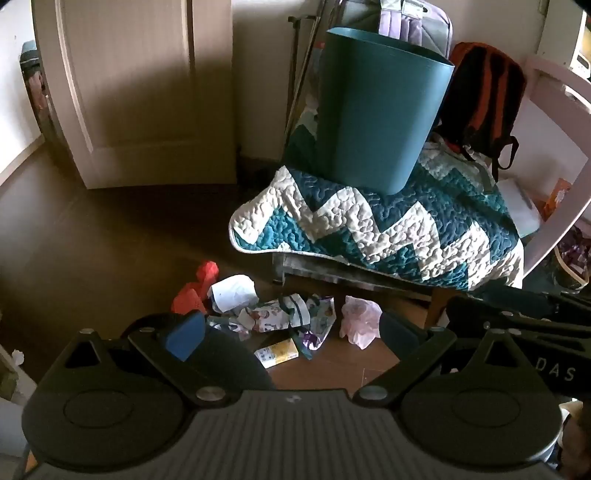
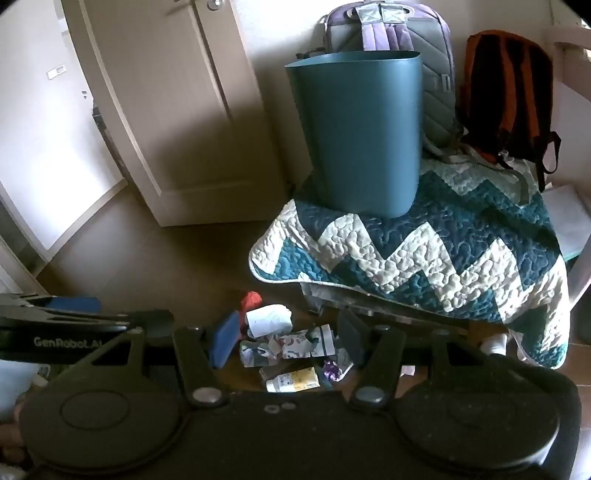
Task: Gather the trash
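Observation:
A pile of trash lies on the wooden floor: red crumpled paper, a white crumpled paper, patterned wrappers, a pink wad and a small yellow-white box. A teal bin stands upright on a zigzag quilt. My left gripper is open and empty above the pile. My right gripper is open and empty over the same pile, with the wrappers and box between its fingers. The bin shows behind.
A white door stands at the back left. A purple-grey backpack and an orange-black backpack lean behind the bin. A white frame and boxes are at the right. The other gripper shows at the right.

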